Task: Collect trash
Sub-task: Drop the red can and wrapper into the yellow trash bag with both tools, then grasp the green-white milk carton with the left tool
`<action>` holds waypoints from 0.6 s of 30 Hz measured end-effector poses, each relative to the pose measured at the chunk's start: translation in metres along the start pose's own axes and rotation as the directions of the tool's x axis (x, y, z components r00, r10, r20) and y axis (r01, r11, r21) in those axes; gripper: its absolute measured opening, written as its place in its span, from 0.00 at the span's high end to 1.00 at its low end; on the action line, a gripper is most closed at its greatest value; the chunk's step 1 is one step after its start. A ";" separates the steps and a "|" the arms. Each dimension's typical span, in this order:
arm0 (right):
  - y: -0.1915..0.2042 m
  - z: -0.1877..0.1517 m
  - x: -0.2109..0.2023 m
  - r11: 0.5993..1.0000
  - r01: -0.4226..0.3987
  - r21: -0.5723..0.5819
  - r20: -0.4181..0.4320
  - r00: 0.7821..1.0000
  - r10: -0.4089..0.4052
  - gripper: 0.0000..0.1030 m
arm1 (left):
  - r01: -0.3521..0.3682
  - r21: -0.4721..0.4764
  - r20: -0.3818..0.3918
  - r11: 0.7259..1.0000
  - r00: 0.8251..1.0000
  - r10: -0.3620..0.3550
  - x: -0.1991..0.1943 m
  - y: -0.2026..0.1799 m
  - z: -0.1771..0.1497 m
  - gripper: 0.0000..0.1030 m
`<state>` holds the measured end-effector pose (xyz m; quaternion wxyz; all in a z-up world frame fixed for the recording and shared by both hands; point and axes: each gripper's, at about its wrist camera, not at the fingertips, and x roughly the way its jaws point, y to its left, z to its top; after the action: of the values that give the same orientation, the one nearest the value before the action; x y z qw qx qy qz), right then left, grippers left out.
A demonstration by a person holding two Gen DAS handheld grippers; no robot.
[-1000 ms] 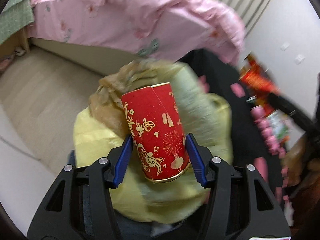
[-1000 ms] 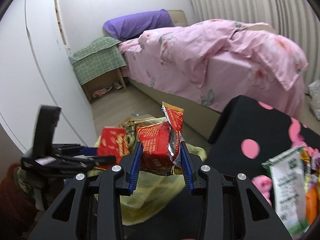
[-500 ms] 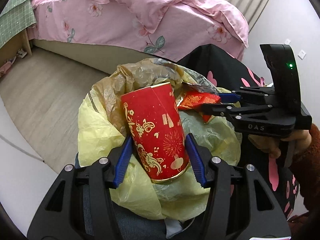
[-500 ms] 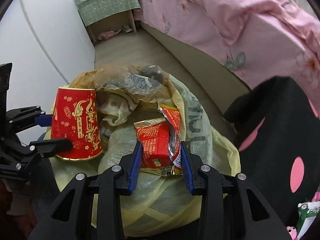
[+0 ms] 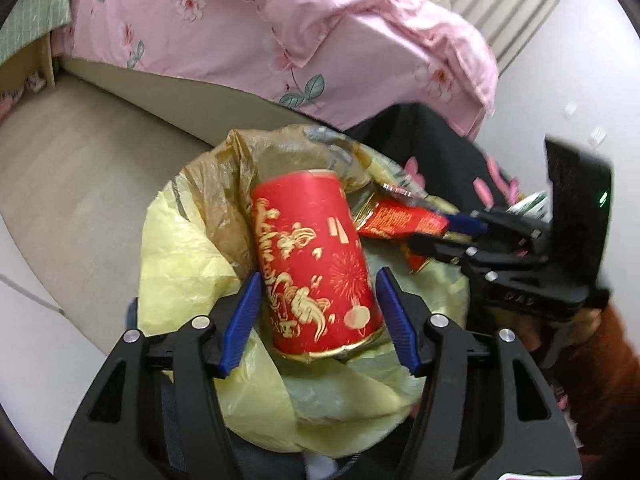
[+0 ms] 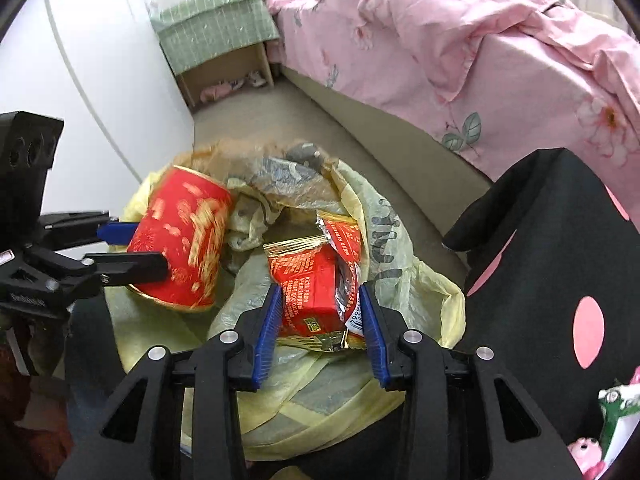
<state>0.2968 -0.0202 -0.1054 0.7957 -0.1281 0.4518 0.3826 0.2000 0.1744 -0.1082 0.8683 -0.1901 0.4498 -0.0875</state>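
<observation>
Gripping red cup (image 5: 316, 260) in left gripper (image 5: 318, 312), wrapper (image 6: 316, 292) in right gripper (image 6: 320, 320); bedside shelf (image 6: 224, 64) only right-view.

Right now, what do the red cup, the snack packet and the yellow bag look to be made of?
Red cup: likely coated paper, with a visible seam and gold print.
Snack packet: foil-lined plastic, judging by its silvery torn edge and glossy creases.
Yellow bag: thin plastic film, translucent and wrinkled.
</observation>
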 end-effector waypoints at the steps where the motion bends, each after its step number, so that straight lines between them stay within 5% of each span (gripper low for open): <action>1: 0.001 -0.001 -0.003 1.000 -0.009 0.004 0.005 1.000 0.009 0.61 | 0.006 -0.012 0.024 1.000 1.000 -0.006 -0.007 0.000 0.001 0.37; 7: 0.014 -0.003 -0.022 0.998 -0.054 -0.010 0.036 0.998 0.055 0.47 | 0.012 -0.033 0.170 0.999 0.985 -0.007 -0.042 -0.007 0.012 0.24; 18: 0.007 -0.036 -0.095 0.997 0.082 0.014 0.146 0.986 -0.083 0.47 | -0.074 0.008 0.314 0.997 0.947 0.068 -0.074 -0.054 0.015 0.11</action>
<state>0.2408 -0.0823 -0.0472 0.8424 -0.1152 0.3879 0.3558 0.1700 0.1526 -0.0230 0.9331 -0.1769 0.3117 -0.0294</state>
